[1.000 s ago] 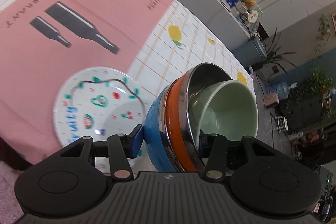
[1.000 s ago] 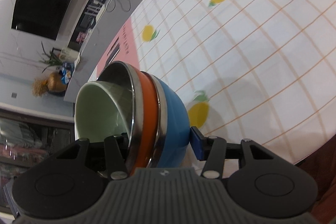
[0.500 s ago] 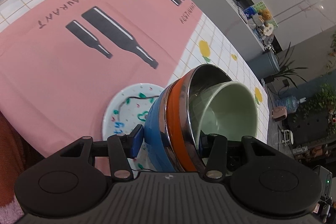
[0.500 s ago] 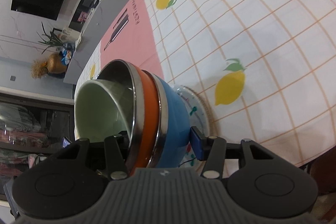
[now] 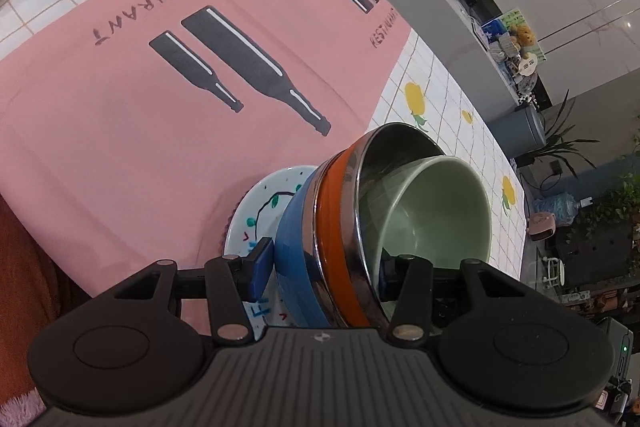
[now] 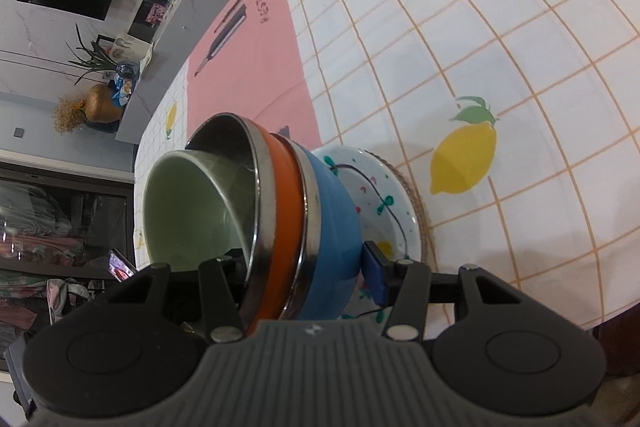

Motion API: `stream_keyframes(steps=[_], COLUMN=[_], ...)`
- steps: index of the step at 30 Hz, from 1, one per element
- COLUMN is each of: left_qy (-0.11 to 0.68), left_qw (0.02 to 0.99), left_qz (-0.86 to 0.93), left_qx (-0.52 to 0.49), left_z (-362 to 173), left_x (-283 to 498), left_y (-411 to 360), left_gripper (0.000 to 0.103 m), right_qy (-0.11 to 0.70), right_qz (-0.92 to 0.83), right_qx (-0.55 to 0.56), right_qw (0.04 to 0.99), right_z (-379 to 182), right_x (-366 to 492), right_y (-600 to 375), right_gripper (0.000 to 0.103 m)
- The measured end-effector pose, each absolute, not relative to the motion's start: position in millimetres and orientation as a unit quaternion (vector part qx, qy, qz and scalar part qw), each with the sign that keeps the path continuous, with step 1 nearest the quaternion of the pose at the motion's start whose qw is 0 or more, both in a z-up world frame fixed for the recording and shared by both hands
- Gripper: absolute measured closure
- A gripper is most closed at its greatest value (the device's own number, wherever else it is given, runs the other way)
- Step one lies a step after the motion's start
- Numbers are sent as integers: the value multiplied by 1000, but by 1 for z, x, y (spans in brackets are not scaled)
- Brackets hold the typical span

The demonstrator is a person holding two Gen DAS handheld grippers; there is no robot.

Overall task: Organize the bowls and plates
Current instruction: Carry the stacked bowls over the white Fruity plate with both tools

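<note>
A nested stack of bowls (image 5: 360,227) was seen at lower centre of both wrist views, tilted on its side. The stack consisted of a blue outer bowl (image 5: 296,259), an orange-banded steel bowl (image 5: 332,227) and a pale green inner bowl (image 5: 436,215).

In the left wrist view, the left gripper (image 5: 324,269) was clamped across the wall of the stack: one blue pad (image 5: 260,263) was pressed on the blue outer surface, and the other finger was placed inside the green bowl. In the right wrist view, the right gripper (image 6: 300,271) was clamped likewise on the opposite side, with its blue pad (image 6: 374,277) set against the blue bowl (image 6: 332,227) and the other finger inside the green bowl (image 6: 188,211).

A white patterned plate (image 5: 264,203) was shown directly below and behind the stack. Whether the stack touched the plate could not be determined.

Only the left wrist view showed the bottle print and lettering of the pink placemat (image 5: 140,127) in full, filling the left half of the frame. Only the right wrist view showed a woven coaster (image 6: 416,203) under the plate (image 6: 384,187) and the large lemon print on the checked tablecloth (image 6: 520,47) at right of frame.
</note>
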State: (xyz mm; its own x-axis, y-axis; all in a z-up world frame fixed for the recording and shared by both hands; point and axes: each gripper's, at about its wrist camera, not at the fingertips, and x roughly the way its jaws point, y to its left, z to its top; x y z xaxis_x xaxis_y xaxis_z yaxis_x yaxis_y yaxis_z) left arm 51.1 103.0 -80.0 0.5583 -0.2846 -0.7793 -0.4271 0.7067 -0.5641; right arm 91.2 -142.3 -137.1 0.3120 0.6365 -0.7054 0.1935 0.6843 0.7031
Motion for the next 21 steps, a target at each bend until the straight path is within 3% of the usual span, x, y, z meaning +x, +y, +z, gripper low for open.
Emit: stream_keyframes(steps=[21], left_qy=[475], left_qw=[791], left_qz=[40], left_qx=[-384], left_z=[-82], left_x=[51], left_y=[110], left_gripper=[47], right_qy=[578], right_qz=[158], right_qx=[351], right_qw=[720], right_z=[-144], right_x=[90], right_y=[-140], right_gripper=[46])
